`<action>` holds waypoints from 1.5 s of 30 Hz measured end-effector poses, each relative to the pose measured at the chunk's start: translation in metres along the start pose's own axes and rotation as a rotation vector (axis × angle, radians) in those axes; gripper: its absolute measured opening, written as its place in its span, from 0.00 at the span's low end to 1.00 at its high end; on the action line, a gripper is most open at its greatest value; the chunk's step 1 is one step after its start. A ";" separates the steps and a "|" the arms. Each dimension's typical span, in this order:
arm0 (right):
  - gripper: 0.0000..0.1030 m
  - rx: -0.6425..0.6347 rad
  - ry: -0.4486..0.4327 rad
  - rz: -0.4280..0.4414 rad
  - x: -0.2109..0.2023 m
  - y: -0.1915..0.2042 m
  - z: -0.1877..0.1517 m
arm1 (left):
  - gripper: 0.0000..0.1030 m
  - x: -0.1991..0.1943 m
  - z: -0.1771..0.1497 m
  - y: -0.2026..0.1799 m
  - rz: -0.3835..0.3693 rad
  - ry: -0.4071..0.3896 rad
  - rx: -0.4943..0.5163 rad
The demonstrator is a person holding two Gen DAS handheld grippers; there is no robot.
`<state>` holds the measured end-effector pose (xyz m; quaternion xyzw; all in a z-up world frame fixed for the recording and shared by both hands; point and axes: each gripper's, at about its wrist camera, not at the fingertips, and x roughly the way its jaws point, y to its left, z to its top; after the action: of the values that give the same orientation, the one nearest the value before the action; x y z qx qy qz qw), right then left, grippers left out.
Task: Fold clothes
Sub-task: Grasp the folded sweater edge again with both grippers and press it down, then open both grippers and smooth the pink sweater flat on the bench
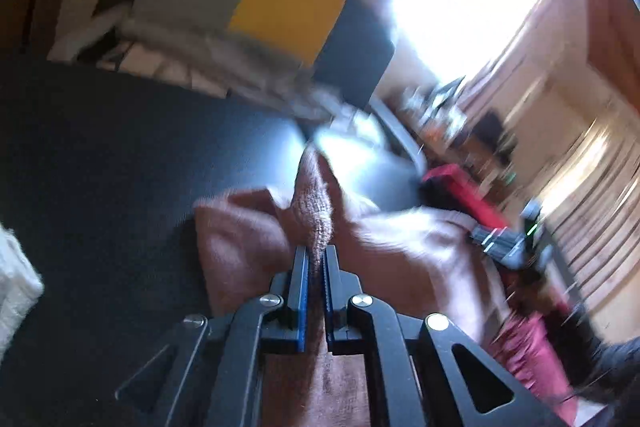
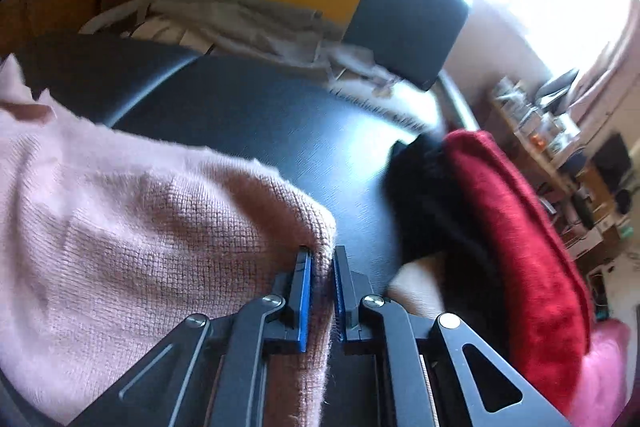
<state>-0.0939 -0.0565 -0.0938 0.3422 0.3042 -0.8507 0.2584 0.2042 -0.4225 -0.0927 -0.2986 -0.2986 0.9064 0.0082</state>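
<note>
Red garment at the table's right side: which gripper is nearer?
Right. The right gripper, shut on the pink sweater, has the red garment just beside it. The left gripper grips the same sweater further off, with the sweater between it and the garment.

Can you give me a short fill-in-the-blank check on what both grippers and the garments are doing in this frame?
1. Both the left gripper and the right gripper are shut on the ____ knitted sweater.
2. The sweater lies on a ____ table.
3. In the right wrist view, the red garment lies to the ____ of the sweater.
4. The chair behind the table has a ____ panel between its grey and dark ones.

Missing words: pink; black; right; yellow
</note>
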 end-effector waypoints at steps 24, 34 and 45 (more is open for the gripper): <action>0.61 0.200 -0.001 0.468 -0.069 0.051 -0.079 | 0.46 -0.027 -0.105 0.026 0.021 0.100 -0.185; 0.16 0.006 0.069 0.300 -0.058 0.095 -0.098 | 0.12 -0.012 -0.104 0.002 0.163 0.132 -0.075; 0.01 0.023 0.144 0.252 -0.077 0.071 -0.137 | 0.21 -0.060 -0.115 0.013 0.241 0.090 -0.099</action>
<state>0.0591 0.0084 -0.1406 0.4409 0.2671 -0.7880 0.3368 0.3179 -0.3832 -0.1416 -0.3725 -0.3043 0.8708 -0.1020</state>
